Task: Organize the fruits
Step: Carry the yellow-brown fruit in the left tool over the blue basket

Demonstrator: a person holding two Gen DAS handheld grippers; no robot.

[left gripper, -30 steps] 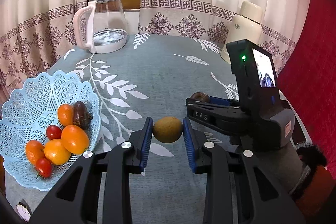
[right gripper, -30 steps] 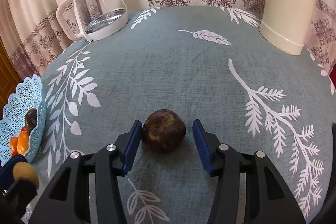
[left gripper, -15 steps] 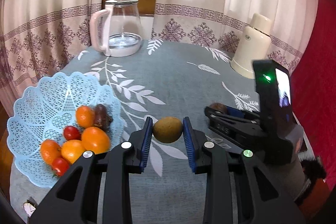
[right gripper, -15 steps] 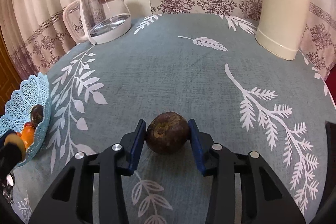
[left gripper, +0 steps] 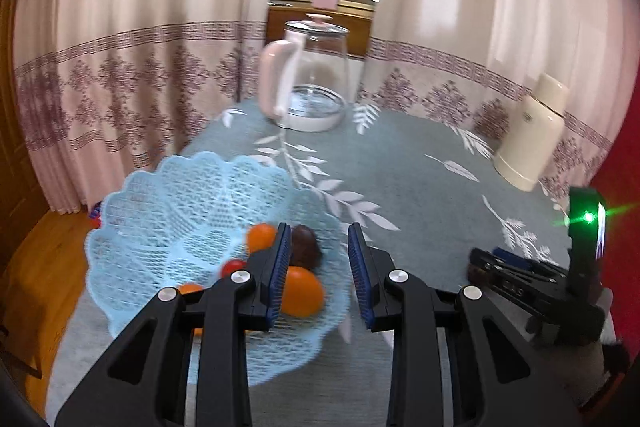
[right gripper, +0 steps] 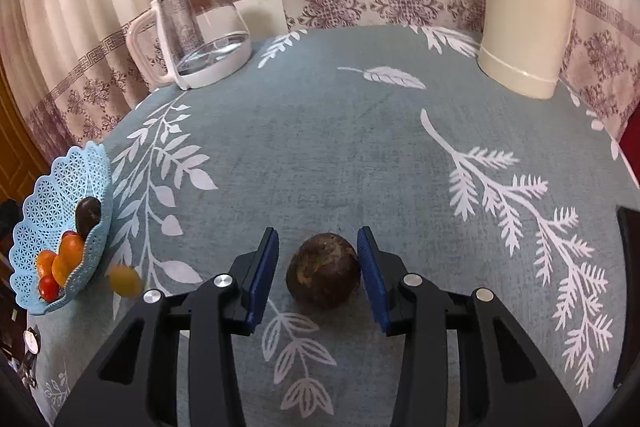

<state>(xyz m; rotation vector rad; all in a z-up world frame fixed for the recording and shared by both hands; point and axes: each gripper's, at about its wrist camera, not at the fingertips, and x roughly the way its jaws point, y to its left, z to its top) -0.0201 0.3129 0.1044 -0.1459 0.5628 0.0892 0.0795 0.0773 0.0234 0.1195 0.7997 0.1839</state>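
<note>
The left hand-held gripper point(left gripper: 316, 275) hangs over the near rim of the basket point(left gripper: 168, 211) with its jaws apart and nothing between them, while a yellow-green fruit point(right gripper: 125, 280) shows blurred just beside the basket's edge, seemingly dropping, so this step looks like a release. The right hand-held gripper point(right gripper: 318, 275) brackets the brown fruit point(right gripper: 324, 269) on the desk point(right gripper: 340, 131), jaws apart with gaps either side. Next it must close and carry that fruit left to the basket.

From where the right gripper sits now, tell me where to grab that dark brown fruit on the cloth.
Grip the dark brown fruit across its widest middle, coming in low and straight ahead. It is roundish and rests on the tablecloth, already between the open right gripper pads, nearer the right-hand one; centre, then close.
</note>
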